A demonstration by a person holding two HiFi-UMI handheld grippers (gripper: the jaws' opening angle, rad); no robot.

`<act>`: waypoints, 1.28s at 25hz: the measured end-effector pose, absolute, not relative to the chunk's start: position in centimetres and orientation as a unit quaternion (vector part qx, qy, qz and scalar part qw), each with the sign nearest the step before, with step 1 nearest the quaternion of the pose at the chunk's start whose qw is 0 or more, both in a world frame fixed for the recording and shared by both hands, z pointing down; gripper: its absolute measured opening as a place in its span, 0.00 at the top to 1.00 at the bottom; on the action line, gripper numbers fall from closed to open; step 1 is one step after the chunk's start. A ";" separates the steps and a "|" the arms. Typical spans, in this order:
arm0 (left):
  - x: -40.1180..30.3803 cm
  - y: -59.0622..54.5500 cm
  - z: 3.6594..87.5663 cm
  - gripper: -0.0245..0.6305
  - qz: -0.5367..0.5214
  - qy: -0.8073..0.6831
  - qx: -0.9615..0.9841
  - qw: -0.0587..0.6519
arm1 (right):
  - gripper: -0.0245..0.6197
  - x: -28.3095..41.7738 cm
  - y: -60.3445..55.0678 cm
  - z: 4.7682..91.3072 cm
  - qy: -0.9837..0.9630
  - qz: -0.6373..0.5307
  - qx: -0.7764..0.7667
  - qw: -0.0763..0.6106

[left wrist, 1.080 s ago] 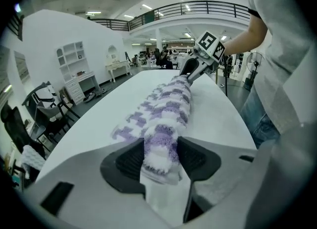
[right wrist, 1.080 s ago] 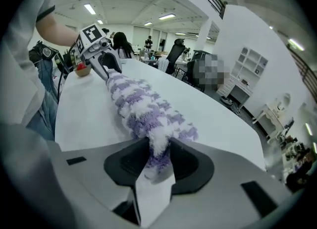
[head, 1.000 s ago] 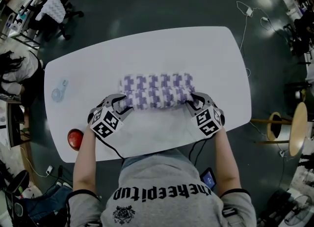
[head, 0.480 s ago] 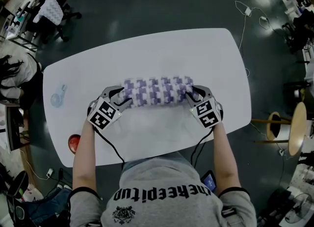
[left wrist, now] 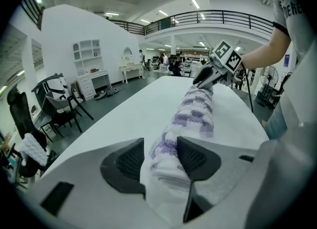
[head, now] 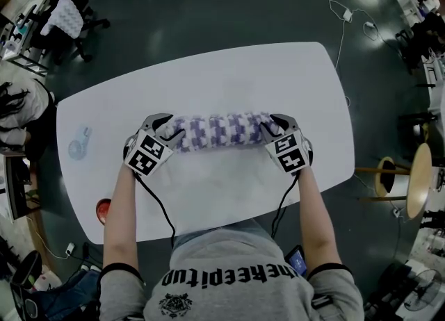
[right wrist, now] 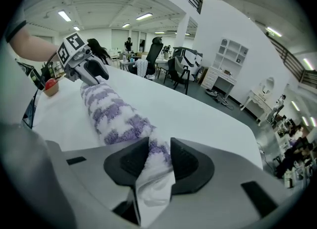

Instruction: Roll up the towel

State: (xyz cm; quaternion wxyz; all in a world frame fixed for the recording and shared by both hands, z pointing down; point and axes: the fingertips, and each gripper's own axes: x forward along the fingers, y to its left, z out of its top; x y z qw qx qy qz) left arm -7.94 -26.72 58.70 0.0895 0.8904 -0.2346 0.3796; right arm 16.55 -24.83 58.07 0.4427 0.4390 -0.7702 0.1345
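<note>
Purple-and-white fleecy towel (head: 215, 130), rolled into one log, lies across the middle of the white table (head: 208, 69).

From the head view the left gripper (head: 167, 130) sits at the roll's left end and the right gripper (head: 272, 129) at its right end, but the pads cannot be made out there. Only the two gripper views show the grip: each pair of jaws is pinched on a bunched end of the towel, with cloth filling the gap. Each of those views also catches the other gripper at the roll's far end. By the table's left edge, well apart from the towel, are a clear plastic object (head: 78, 147) and a red object (head: 103, 208). Count: one towel, two grippers, two small objects.
</note>
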 end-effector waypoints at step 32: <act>-9.6 -30.9 59.5 0.63 0.323 -0.264 0.900 0.127 | 0.76 16.6 -28.4 56.0 -0.754 0.211 0.532 0.323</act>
